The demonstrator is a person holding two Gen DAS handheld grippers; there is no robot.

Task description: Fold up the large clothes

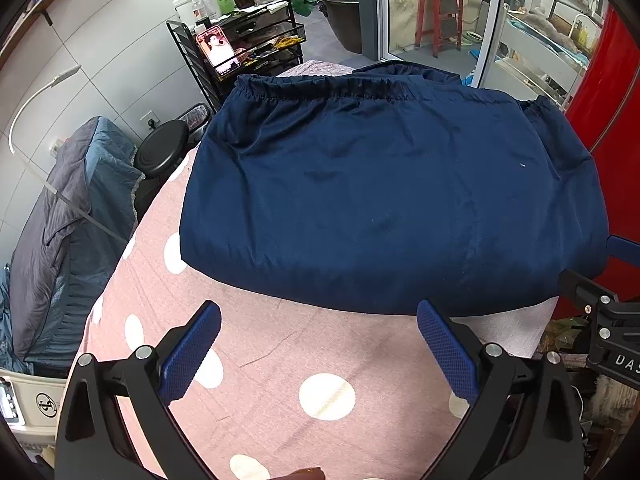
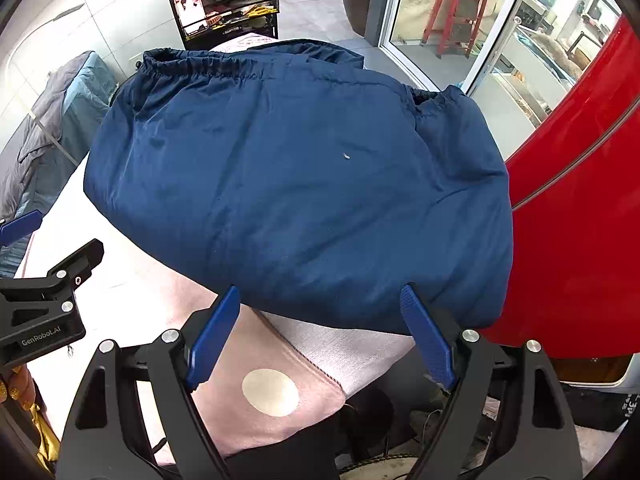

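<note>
Left wrist view. The left gripper [image 1: 318, 344] hangs over the pink polka-dot cloth [image 1: 280, 368] that covers the table, jaws spread wide apart and holding nothing. The folded navy garment [image 1: 384, 196] lies on this cloth at 12 o'clock from the gripper, its gathered elastic hem [image 1: 340, 94] along the far edge and its near fold just beyond the blue fingertips [image 1: 430, 314]; the right-hand tip lies at that fold, though contact cannot be judged. A white cloth layer [image 1: 516, 330] shows under the garment at 3 o'clock. The right gripper's black body enters at the 3 o'clock edge. A black wire cart [image 1: 256, 46] carrying bottles stands at 11 o'clock, a round black stool [image 1: 162, 150] at 10 o'clock and a red panel [image 1: 608, 120] at 2 o'clock.

Right wrist view. The right gripper [image 2: 320, 320] points at the near edge of the navy garment [image 2: 304, 180], jaws wide apart and clamping nothing; both blue fingertips [image 2: 230, 298] overlap that edge, the garment spanning the gap between them. The garment fills the frame's centre, gathered hem [image 2: 200, 66] at 12 o'clock. The left gripper [image 2: 44, 292] shows at 9 o'clock. The red panel [image 2: 572, 220] lies at 3 o'clock, just beside the garment.
</note>
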